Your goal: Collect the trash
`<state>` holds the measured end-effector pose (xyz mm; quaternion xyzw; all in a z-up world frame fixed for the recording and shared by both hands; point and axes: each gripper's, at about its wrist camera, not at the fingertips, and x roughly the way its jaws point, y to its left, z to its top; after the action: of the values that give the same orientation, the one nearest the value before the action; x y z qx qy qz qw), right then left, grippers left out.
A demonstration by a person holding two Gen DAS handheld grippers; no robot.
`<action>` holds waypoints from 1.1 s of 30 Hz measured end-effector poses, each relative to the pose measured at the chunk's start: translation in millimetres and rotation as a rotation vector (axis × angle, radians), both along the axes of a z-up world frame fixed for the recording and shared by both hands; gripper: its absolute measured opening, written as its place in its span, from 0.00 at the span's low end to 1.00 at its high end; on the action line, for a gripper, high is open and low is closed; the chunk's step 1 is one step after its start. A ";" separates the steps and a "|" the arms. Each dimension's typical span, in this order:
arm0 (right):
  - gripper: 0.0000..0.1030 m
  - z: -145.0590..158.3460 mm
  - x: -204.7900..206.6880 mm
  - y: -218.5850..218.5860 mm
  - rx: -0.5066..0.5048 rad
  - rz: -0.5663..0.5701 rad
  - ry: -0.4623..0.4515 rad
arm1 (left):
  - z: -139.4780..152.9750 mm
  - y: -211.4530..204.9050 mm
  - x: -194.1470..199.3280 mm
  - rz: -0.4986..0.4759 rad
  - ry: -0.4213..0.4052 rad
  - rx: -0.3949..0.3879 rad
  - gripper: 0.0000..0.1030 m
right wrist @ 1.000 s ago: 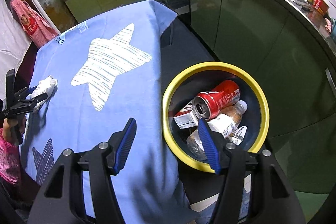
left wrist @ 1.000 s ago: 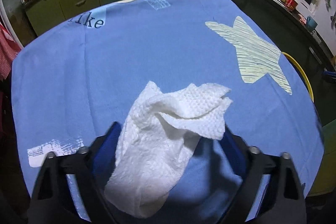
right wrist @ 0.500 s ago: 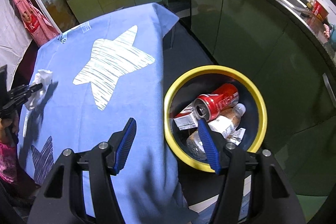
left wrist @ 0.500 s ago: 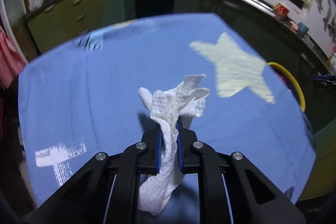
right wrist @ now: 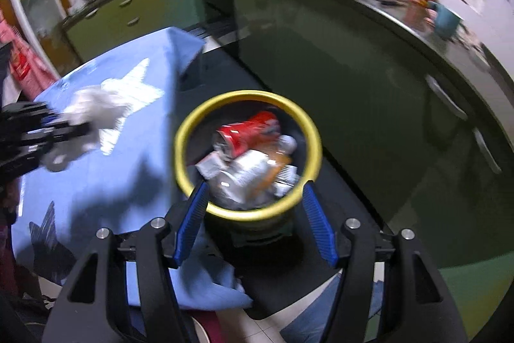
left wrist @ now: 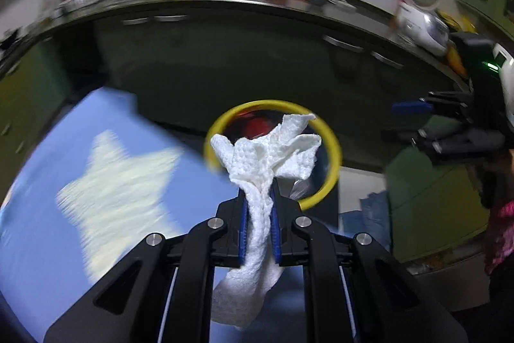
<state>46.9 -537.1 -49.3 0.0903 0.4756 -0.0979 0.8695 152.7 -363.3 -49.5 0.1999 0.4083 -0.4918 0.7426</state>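
Observation:
My left gripper point(left wrist: 258, 201) is shut on a crumpled white paper towel point(left wrist: 266, 159) and holds it in the air over the table's right edge, facing the yellow-rimmed trash bin point(left wrist: 334, 169). In the right wrist view the same towel point(right wrist: 93, 111) hangs above the blue star tablecloth point(right wrist: 96, 182). My right gripper point(right wrist: 253, 198) is open and empty just above the near rim of the bin point(right wrist: 184, 130). The bin holds a red can point(right wrist: 253, 130), a plastic bottle and wrappers.
The bin stands on a dark floor mat between the table and dark green kitchen cabinets point(right wrist: 369, 79). A counter with a sink, a red can and a blue cup runs behind. The right gripper shows at the right in the left wrist view point(left wrist: 449, 124).
My left gripper closed on the paper towel, lifted it off the cloth and swung right toward the bin. My right gripper moved closer over the bin, still open.

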 end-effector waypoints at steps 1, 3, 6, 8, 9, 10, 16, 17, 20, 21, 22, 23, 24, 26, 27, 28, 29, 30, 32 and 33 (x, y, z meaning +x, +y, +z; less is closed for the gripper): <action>0.57 -0.2 -5.5 -5.0 0.000 -0.013 -0.001 | -5.5 -21.0 -0.8 -0.020 0.018 0.006 0.12; 0.57 -2.1 -16.2 -15.4 0.008 -0.033 -0.002 | -18.6 -60.0 2.0 -0.036 0.039 0.030 0.12; 0.57 -8.6 -29.5 -31.2 0.021 -0.060 0.004 | -42.2 -106.6 10.6 -0.034 0.052 0.080 0.13; 0.57 -13.0 -34.2 -38.4 0.032 -0.074 0.004 | -57.8 -127.0 14.0 -0.027 0.044 0.118 0.17; 0.57 -15.5 -35.6 -42.3 0.039 -0.079 0.005 | -62.7 -134.3 16.0 -0.023 0.039 0.134 0.27; 0.57 -17.8 -36.6 -43.8 0.044 -0.082 0.005 | -68.5 -141.9 17.8 -0.020 0.035 0.152 0.48; 0.58 -22.9 -35.4 -42.1 0.065 -0.067 -0.005 | -69.2 -132.5 30.6 0.051 -0.004 0.147 0.74; 0.58 -22.5 -35.1 -37.8 0.065 -0.057 -0.009 | -59.1 -117.9 31.4 0.080 0.002 0.112 0.74; 0.58 -20.6 -32.0 -21.1 0.071 -0.020 -0.028 | -24.8 -65.6 20.7 0.148 -0.074 0.012 0.78; 0.59 -19.1 -30.1 -13.7 0.069 -0.005 -0.037 | -11.5 -41.1 13.8 0.185 -0.116 -0.024 0.86; 0.62 -17.9 -28.3 -7.5 0.068 0.008 -0.046 | 1.1 -14.4 5.7 0.224 -0.151 -0.061 0.92; 0.63 -16.1 -26.1 3.2 0.069 0.030 -0.063 | 11.3 6.7 1.6 0.258 -0.182 -0.083 0.93; 0.64 -14.7 -24.7 12.4 0.072 0.047 -0.079 | 21.0 28.6 -4.5 0.298 -0.222 -0.097 0.95; 0.64 -13.4 -21.3 30.1 0.083 0.082 -0.105 | 38.0 79.1 -20.5 0.385 -0.288 -0.124 0.96; 0.65 -12.4 -19.7 36.4 0.089 0.094 -0.113 | 44.3 104.9 -27.3 0.434 -0.299 -0.135 0.96; 0.66 -11.7 -18.4 46.9 0.097 0.111 -0.126 | 48.5 123.1 -31.2 0.471 -0.302 -0.142 0.96; 0.68 -10.4 -17.1 58.5 0.095 0.127 -0.137 | 52.5 149.8 -38.1 0.532 -0.315 -0.150 0.96; 0.72 -8.0 -16.2 68.8 0.080 0.138 -0.147 | 55.5 173.8 -45.6 0.593 -0.336 -0.152 0.96; 0.80 -2.9 -16.1 86.2 0.043 0.153 -0.168 | 57.6 215.5 -59.2 0.714 -0.374 -0.138 0.96; 0.84 0.6 -17.0 95.0 0.028 0.161 -0.182 | 57.8 234.6 -65.7 0.780 -0.383 -0.124 0.96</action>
<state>30.0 -442.1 -48.7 0.0725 0.4018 -0.0126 0.9128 87.0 -128.8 8.2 0.0732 0.2776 -0.1520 0.9458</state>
